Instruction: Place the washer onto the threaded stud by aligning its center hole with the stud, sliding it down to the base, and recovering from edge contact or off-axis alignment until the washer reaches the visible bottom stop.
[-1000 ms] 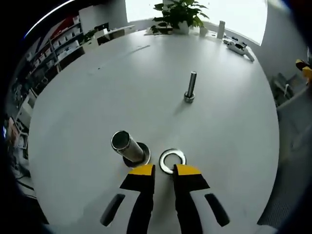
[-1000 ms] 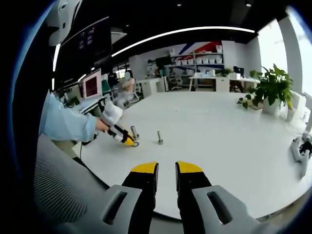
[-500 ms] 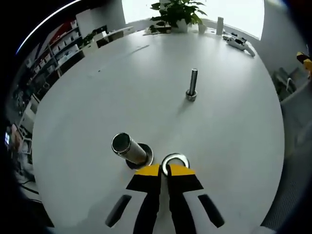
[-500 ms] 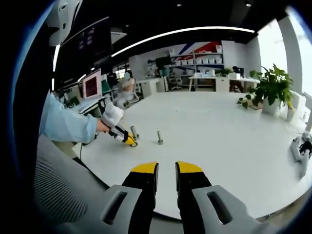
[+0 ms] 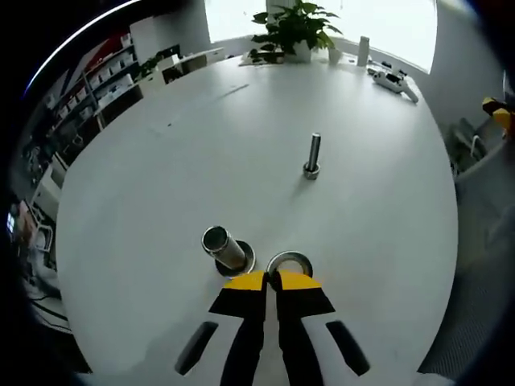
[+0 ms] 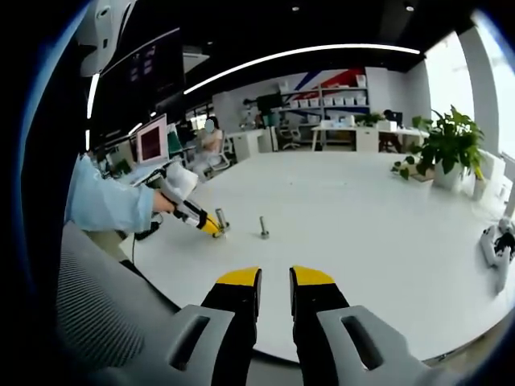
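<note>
— What is in hand?

— My left gripper [image 5: 270, 281] has its jaws closed on the near rim of the washer [image 5: 290, 263]. It lies about flat, low over the white table [image 5: 161, 177], hole facing up, just beside a short metal sleeve [image 5: 225, 248]. I judge this is the pick-up step.

— And next?

— Carry it to the threaded stud [image 5: 312, 155], standing upright well beyond, and center the hole over its top. My right gripper [image 6: 273, 281] waits apart, jaws open, holding nothing.

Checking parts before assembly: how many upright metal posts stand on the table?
2: a thick cylinder on a round base beside the washer at the left tongs, and a slim threaded stud farther out, mid-table.
</note>
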Demonstrator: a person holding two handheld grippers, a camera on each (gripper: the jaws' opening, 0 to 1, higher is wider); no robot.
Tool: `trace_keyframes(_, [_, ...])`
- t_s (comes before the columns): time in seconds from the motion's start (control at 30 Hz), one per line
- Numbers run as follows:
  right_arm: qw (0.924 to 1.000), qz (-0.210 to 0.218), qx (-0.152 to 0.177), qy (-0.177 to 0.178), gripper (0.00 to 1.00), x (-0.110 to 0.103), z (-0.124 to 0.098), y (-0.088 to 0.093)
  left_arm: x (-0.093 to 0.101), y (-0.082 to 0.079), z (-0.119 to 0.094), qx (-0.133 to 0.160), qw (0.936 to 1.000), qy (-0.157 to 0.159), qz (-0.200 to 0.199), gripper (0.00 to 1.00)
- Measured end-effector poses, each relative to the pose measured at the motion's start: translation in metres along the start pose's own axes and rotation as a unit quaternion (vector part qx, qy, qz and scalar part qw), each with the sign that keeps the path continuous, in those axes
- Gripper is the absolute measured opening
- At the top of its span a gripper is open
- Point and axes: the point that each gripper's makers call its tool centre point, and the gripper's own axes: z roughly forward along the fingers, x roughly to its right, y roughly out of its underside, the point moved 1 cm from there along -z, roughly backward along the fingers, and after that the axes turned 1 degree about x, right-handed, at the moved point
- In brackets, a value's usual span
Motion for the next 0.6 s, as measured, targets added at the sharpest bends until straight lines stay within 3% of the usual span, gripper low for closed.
trace_keyframes(0.4, [1.0000,0.000,0.001,0.000,0.17,0.000,0.000,0.000,-0.024,-0.046,-0.023,0.039,0.9988,-0.020,0.022,0.02])
trace_keyframes(0.6, [1.0000,0.001,0.003,0.001,0.17,0.000,0.000,-0.001,-0.038,-0.047,-0.023,0.030,0.9992,-0.024,0.007,0.02])
